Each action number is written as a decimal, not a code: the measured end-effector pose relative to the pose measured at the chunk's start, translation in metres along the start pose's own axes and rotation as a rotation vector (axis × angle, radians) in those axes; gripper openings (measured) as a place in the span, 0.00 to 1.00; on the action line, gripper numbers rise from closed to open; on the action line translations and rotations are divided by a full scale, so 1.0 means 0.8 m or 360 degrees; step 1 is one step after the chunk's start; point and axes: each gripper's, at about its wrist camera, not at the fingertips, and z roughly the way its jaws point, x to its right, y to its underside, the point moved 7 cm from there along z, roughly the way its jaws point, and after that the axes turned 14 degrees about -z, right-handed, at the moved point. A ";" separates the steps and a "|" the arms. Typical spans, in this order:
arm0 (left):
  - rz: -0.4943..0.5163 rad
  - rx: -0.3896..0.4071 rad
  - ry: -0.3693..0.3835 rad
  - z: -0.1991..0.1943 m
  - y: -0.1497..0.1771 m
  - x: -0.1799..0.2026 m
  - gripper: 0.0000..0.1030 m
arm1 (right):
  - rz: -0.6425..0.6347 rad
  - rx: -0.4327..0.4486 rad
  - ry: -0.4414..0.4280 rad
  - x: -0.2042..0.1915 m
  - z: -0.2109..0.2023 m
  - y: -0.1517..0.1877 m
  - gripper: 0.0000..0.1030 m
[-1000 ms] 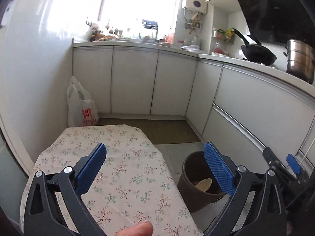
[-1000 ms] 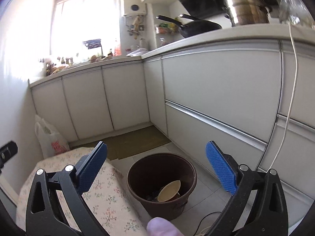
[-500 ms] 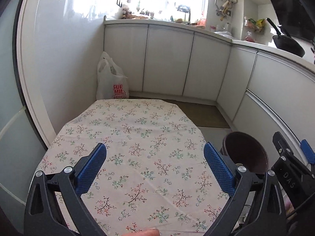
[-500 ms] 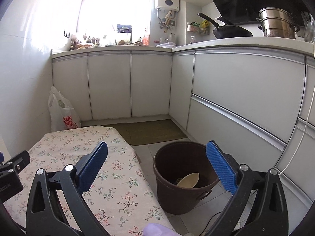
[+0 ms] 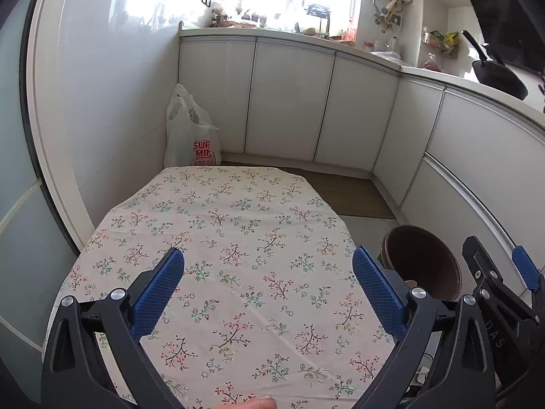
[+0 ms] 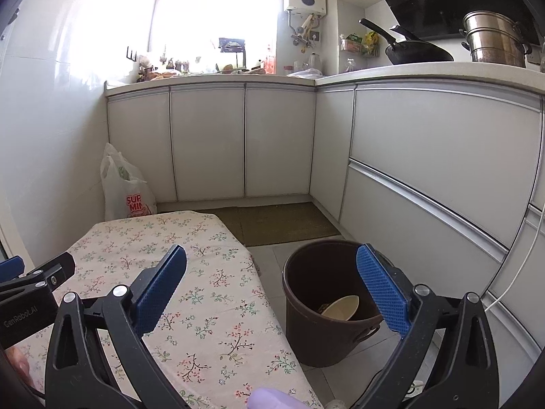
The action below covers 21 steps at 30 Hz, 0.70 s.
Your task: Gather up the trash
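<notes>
Brown bin (image 6: 327,310) stands upright on the tiled floor, mouth up, just beside the right edge of the cloth-covered table (image 6: 218,306). Inside it, low against the near wall, a pale cream piece of trash (image 6: 342,306), bowl- or shell-like; its long axis runs low-left to high-right, open side tilted up. Darker scraps beneath it, too small to name. From the left wrist view only the bin (image 5: 420,262) rim and a sliver of the cream piece show, past the table's right side.

Floral tablecloth (image 5: 235,248) lies flat, bare of objects in both views; long axis runs away toward the cabinets.

Right gripper (image 6: 272,281): jaws spread wide, nothing between the blue pads; left pad over the table edge, right pad over the bin's far rim. Left gripper (image 5: 269,288): jaws likewise wide apart, empty, held over the table's near half. Each gripper's black body shows at the edge of the other's view.

White plastic bag (image 6: 127,191) with red lettering stands on the floor at the wall, past the table's far end. Brown mat (image 6: 279,221) along the cabinet base. On the counter: black wok (image 6: 414,52), steel stockpot (image 6: 494,39).
</notes>
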 end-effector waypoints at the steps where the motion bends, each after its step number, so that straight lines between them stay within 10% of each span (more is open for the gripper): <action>1: 0.0004 0.0002 0.0001 0.000 0.000 0.001 0.93 | 0.0007 -0.0001 0.0001 0.003 0.000 0.000 0.93; 21: 0.0022 -0.0058 0.0016 0.007 0.007 0.011 0.93 | -0.0003 -0.0029 -0.0042 0.007 0.001 0.004 0.93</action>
